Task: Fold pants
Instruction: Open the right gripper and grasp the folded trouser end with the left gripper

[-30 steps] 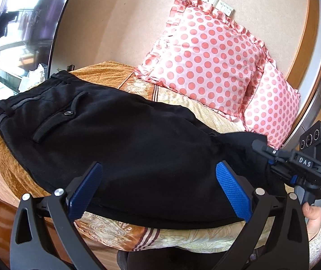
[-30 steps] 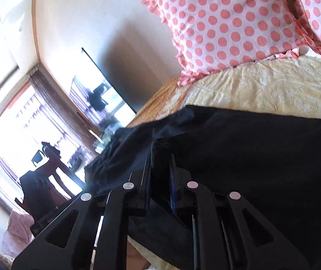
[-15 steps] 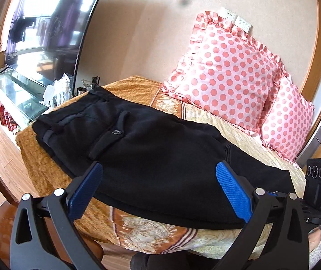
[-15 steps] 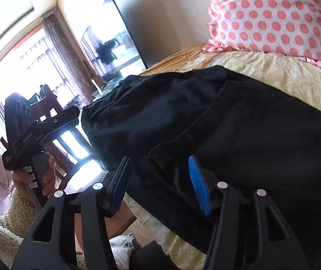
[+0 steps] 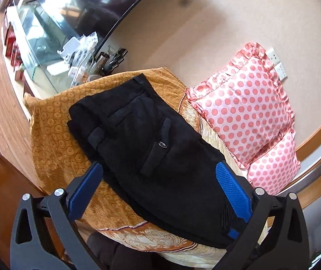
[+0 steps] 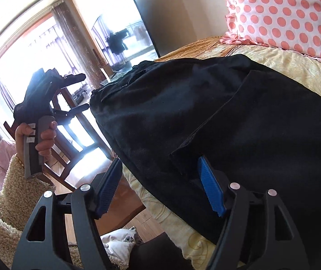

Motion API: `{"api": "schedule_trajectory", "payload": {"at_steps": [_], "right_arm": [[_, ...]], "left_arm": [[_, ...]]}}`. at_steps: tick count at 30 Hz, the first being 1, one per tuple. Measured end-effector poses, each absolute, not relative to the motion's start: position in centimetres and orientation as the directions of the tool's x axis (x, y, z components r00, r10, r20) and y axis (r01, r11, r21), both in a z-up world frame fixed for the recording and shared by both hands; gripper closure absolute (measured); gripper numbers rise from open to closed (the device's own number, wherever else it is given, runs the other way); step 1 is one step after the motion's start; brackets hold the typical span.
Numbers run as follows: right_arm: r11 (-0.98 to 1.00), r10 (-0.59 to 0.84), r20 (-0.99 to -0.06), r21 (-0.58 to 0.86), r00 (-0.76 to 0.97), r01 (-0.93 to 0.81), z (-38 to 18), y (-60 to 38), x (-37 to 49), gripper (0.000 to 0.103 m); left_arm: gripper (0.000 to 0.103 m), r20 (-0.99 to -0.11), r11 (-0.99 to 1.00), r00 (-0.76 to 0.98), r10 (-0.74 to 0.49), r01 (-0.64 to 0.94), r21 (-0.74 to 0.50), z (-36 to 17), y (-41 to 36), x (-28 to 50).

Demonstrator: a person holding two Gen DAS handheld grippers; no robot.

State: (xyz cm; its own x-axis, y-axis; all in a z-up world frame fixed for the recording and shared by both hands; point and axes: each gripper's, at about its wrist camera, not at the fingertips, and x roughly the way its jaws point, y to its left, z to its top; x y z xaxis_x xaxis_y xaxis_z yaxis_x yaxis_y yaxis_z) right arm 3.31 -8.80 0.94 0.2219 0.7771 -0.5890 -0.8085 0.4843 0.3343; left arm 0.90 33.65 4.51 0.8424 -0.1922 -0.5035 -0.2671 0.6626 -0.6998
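The black pants (image 5: 156, 153) lie folded lengthwise on the bed, waistband and back pockets toward the far left. My left gripper (image 5: 158, 191) is open and empty, held above the pants' near edge. In the right wrist view the pants (image 6: 216, 117) fill the middle, with a folded leg hem lying on top. My right gripper (image 6: 160, 186) is open and empty just in front of that hem, apart from it. The left gripper also shows in the right wrist view (image 6: 75, 94), open, held in a hand to the left of the bed.
The bed has an orange patterned cover (image 5: 54, 135) and a yellow sheet (image 6: 295, 67). Pink polka-dot pillows (image 5: 248, 108) lean on the wall. A TV (image 5: 106, 2) and a glass stand with clutter (image 5: 48, 45) are at the far left. A wooden chair (image 6: 70, 130) stands beside the bed.
My right gripper opened and let go of the pant hem, then drew back. My left gripper rose and swung left, now looking down on the waistband end.
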Motion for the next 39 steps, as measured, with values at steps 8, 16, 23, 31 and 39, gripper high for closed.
{"api": "schedule_trajectory", "payload": {"at_steps": [8, 16, 23, 31, 39], "right_arm": [[0.474, 0.777, -0.590, 0.320, 0.219, -0.821, 1.0, -8.4, 3.2, 0.027], [0.465, 0.782, -0.584, 0.314, 0.218, -0.828, 0.8, -8.4, 3.1, 0.024], [0.457, 0.786, -0.580, 0.308, 0.217, -0.834, 0.8, -8.4, 3.1, 0.023], [0.453, 0.791, -0.574, 0.315, 0.213, -0.834, 0.7, -8.6, 2.9, 0.022], [0.457, 0.806, -0.547, 0.333, 0.226, -0.825, 1.1, -9.8, 2.5, 0.023]], "left_arm": [[0.003, -0.522, 0.561, 0.822, -0.226, -0.328, -0.760, 2.4, 35.4, 1.5], [0.003, -0.489, 0.460, 0.819, -0.300, -0.325, -0.826, 2.0, 36.3, 2.4], [0.012, -0.419, 0.348, 0.851, -0.316, -0.307, -0.886, 1.4, 36.9, 2.1], [0.042, -0.482, 0.348, 0.838, -0.256, -0.385, -0.855, 0.8, 37.5, 2.2], [0.094, -0.573, 0.448, 0.802, -0.170, -0.455, -0.769, 1.3, 37.1, 3.0]]}}
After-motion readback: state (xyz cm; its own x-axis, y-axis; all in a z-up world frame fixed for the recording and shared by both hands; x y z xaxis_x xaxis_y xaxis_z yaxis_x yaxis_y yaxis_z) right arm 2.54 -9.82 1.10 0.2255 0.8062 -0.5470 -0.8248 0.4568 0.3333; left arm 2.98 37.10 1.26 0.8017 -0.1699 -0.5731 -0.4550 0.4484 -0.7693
